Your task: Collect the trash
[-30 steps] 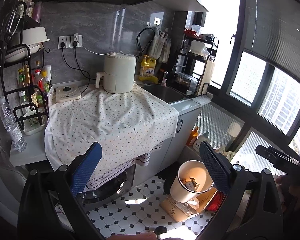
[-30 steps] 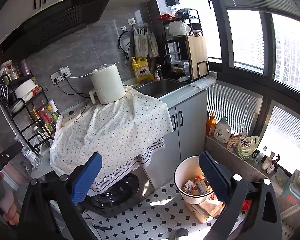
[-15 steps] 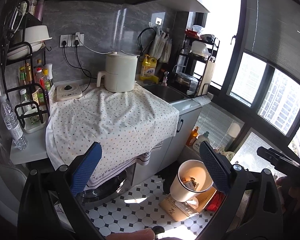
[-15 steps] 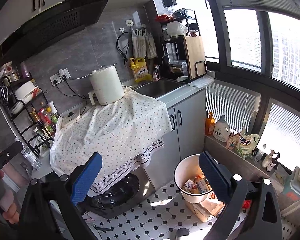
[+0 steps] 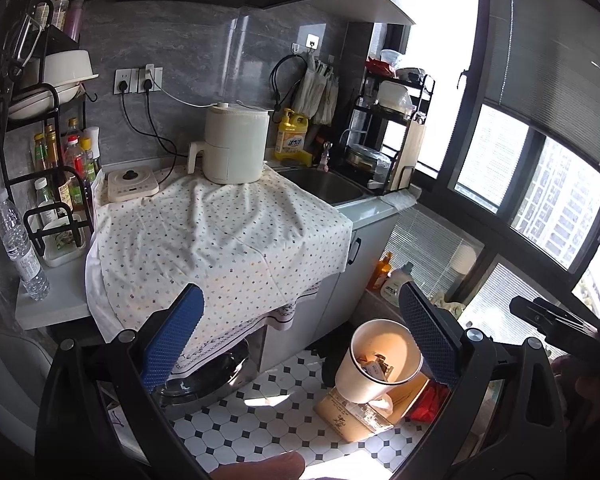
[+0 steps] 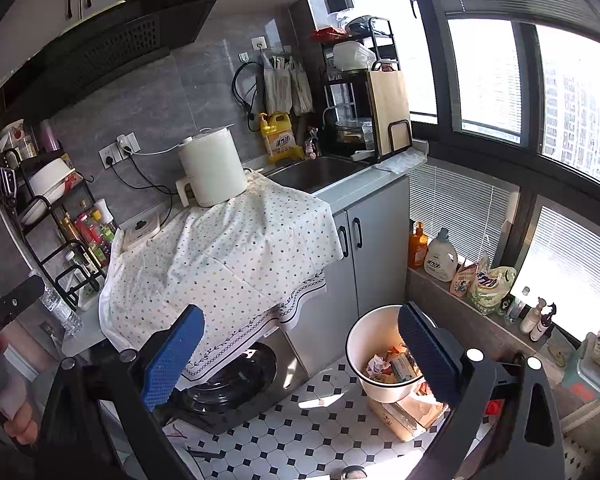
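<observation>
Trash (image 6: 392,364) | crumpled paper, wrappers | inside white bucket (image 6: 354,340)

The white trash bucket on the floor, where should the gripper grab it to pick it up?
Probably the top rim of the white trash bucket, coming from above with one finger inside and one outside. It stands open-topped on a cardboard box; its body looks too wide for the open right gripper. No handle is visible.

White bin (image 6: 374,342) on floor holds trash (image 6: 392,366).
</observation>
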`<state>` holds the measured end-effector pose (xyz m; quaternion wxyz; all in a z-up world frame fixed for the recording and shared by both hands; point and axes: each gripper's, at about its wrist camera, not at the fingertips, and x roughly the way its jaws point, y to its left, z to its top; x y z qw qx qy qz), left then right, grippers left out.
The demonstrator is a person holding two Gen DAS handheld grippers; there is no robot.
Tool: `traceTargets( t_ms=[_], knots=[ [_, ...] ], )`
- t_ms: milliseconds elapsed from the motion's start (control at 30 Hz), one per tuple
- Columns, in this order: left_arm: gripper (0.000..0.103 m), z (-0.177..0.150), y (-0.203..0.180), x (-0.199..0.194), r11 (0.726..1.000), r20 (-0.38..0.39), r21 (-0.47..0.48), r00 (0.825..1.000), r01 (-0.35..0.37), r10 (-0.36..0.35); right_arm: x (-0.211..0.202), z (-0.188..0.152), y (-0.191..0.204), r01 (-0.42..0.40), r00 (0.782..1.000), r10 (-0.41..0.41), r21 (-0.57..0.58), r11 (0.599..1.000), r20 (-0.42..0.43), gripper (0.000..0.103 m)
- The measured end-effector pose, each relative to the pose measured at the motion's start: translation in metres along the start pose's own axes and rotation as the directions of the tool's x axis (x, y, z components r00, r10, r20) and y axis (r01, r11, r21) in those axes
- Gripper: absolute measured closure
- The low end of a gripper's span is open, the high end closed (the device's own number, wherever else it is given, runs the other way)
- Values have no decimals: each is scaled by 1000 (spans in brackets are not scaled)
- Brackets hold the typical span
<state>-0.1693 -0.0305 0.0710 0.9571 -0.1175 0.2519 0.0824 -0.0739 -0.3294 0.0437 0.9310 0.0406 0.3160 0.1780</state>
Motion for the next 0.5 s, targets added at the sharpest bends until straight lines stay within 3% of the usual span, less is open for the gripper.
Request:
traceTargets(
  t_ms=[500],
  knots=[
    [6, -7, 9, 34, 1000, -62, 4, 998, 15, -14, 13, -7, 1, 14, 999, -14, 14, 1000, -38, 8]
  ],
)
